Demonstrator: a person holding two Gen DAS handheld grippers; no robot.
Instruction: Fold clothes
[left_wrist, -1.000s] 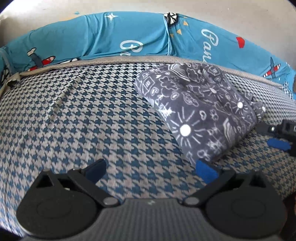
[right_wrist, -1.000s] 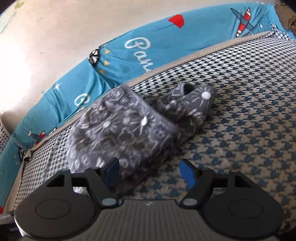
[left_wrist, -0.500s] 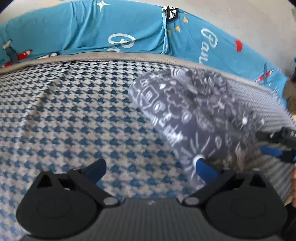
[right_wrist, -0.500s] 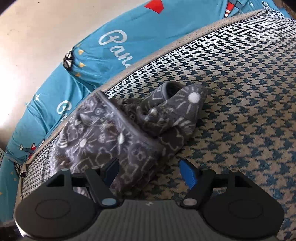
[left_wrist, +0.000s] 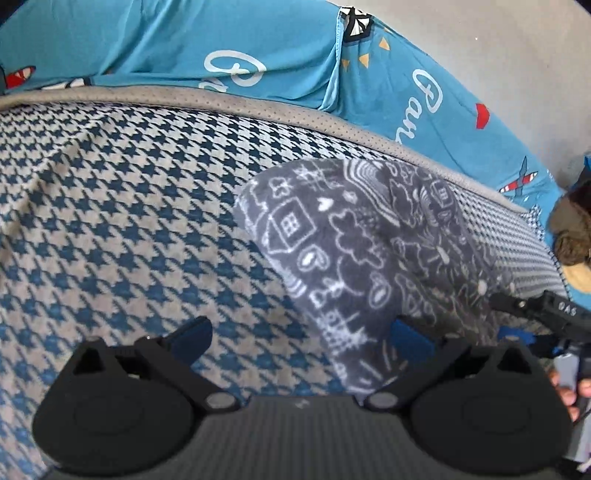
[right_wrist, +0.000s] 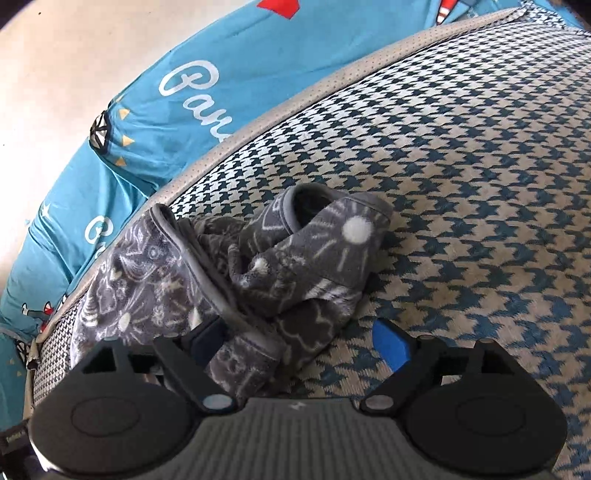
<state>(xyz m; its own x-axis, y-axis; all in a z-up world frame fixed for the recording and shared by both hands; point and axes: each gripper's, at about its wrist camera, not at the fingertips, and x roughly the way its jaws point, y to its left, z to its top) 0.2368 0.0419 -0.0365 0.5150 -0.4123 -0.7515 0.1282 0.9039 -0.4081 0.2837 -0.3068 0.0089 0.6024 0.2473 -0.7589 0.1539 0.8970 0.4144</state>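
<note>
A grey fleece garment (left_wrist: 354, 254) printed with white doodles is seen lying on a blue-and-cream houndstooth cover (left_wrist: 122, 206), close to its grey mesh border (left_wrist: 221, 99). In the left wrist view a smooth folded face with a house drawing is shown, running from the border down toward the camera, and the right gripper (left_wrist: 546, 314) is visible at the garment's right edge with part of a hand (left_wrist: 569, 391) below it. The right wrist view shows what the left cannot: the bunched open side of the garment (right_wrist: 258, 266), with a piped hem (right_wrist: 199, 269) and a sleeve-like opening (right_wrist: 306, 203) turned upward.

The left gripper (left_wrist: 306, 332) is seen with its 2 fingers spread wide; its right blue pad (left_wrist: 410, 336) lies against or just over the garment's near edge, and its left pad (left_wrist: 192, 334) is over bare cover. The right gripper (right_wrist: 299, 339) is likewise spread, with the left pad (right_wrist: 207, 338) partly hidden behind the hem and the right pad (right_wrist: 391, 343) over the cover; nothing is pinched.

A turquoise sheet (left_wrist: 258, 48) with white script and small aeroplanes is draped beyond the border, with a pale wall behind. A brown furry thing (left_wrist: 572, 232) is glimpsed at the far right of the left view.

The garment's long axis is seen to run roughly from the border toward the grippers.
</note>
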